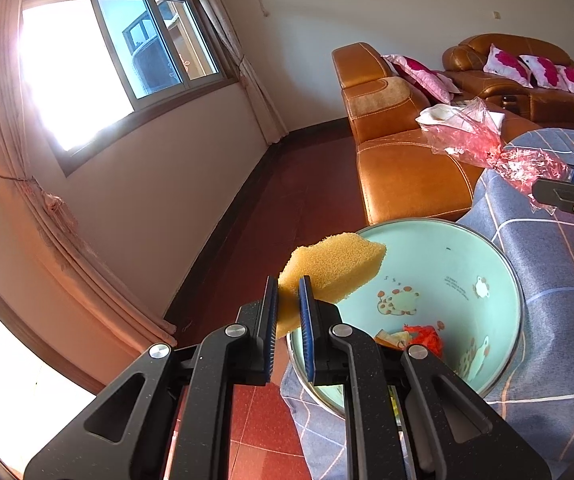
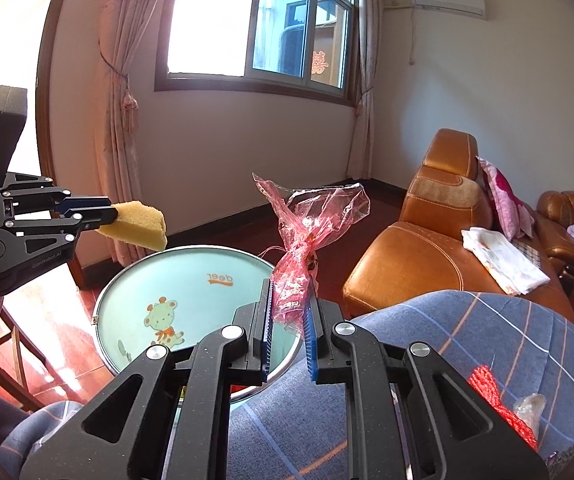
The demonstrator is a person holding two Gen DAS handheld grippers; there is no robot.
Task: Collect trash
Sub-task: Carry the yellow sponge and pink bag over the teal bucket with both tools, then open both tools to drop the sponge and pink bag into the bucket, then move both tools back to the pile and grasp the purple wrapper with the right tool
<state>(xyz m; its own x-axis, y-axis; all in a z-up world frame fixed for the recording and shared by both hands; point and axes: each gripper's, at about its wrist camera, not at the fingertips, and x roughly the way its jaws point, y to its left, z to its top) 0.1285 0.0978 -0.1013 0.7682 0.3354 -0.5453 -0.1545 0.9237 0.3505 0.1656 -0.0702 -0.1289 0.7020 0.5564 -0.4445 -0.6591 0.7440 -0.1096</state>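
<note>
My left gripper [image 1: 288,288] is shut on a yellow sponge [image 1: 335,268] and holds it over the near rim of a mint-green bin [image 1: 499,264] with cartoon animals. In the right wrist view the same sponge [image 2: 139,224] hangs from the left gripper [image 2: 109,210] above the bin [image 2: 191,280]. My right gripper [image 2: 290,292] is shut on a crumpled pink plastic wrapper [image 2: 307,232], just right of the bin's rim. That wrapper [image 1: 499,148] also shows far right in the left wrist view. Red and yellow scraps [image 1: 419,336] lie in the bin's bottom.
A blue checked cloth [image 2: 467,344] covers the surface beside the bin, with a red mesh scrap [image 2: 499,404] and a clear wrapper [image 2: 531,404] on it. An orange leather sofa [image 2: 419,268] with a white cloth [image 2: 503,260] stands behind. Red tiled floor [image 1: 287,208] lies left.
</note>
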